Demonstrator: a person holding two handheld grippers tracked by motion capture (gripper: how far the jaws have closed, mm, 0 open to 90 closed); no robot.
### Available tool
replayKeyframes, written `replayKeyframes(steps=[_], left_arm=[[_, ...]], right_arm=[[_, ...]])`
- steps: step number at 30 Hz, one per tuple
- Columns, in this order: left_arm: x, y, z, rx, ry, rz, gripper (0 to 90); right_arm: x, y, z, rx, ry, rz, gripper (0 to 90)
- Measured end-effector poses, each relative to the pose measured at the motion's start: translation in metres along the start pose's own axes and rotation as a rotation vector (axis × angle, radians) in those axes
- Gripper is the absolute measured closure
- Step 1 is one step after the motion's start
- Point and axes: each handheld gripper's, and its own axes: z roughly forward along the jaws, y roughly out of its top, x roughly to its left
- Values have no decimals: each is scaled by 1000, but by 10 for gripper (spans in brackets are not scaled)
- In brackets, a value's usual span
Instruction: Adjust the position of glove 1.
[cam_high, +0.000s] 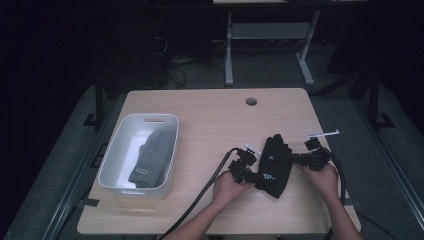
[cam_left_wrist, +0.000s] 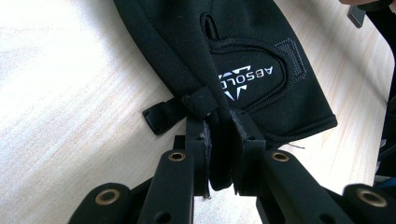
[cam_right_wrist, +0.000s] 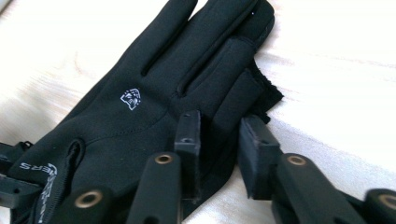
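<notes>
Two grippers have the black glove (cam_high: 276, 165) on the table (cam_high: 210, 120), right of the bin (cam_high: 114, 155): your left gripper (cam_left_wrist: 219, 133) is clamped on a thin fold at the cuff edge, while your right gripper (cam_right_wrist: 219, 140) straddles the little-finger side with its jaws not yet pressing, so a lift now could let the fold slip free or leave the glove hanging from one corner. Count one black glove, one grey glove (cam_high: 151, 159) in one white bin, and two grippers
</notes>
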Motion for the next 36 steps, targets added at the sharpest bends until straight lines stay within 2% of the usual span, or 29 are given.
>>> replayKeyframes(steps=[10,16,27,36], left_arm=[[1,-3,-2,-17,-8,-7,809],[0,-5,-7,-24,-10,5,812],[-2,-7,-28,-47,-1,27,814],[-1,-9,-49,-78,3,34,814]], right_arm=[[1,-1,-5,-26,20,18,779],[5,0,-9,-34,27,2,785],[19,5,-19,-73,58,6,791],[35,19,-26,-103,90,-10,795]])
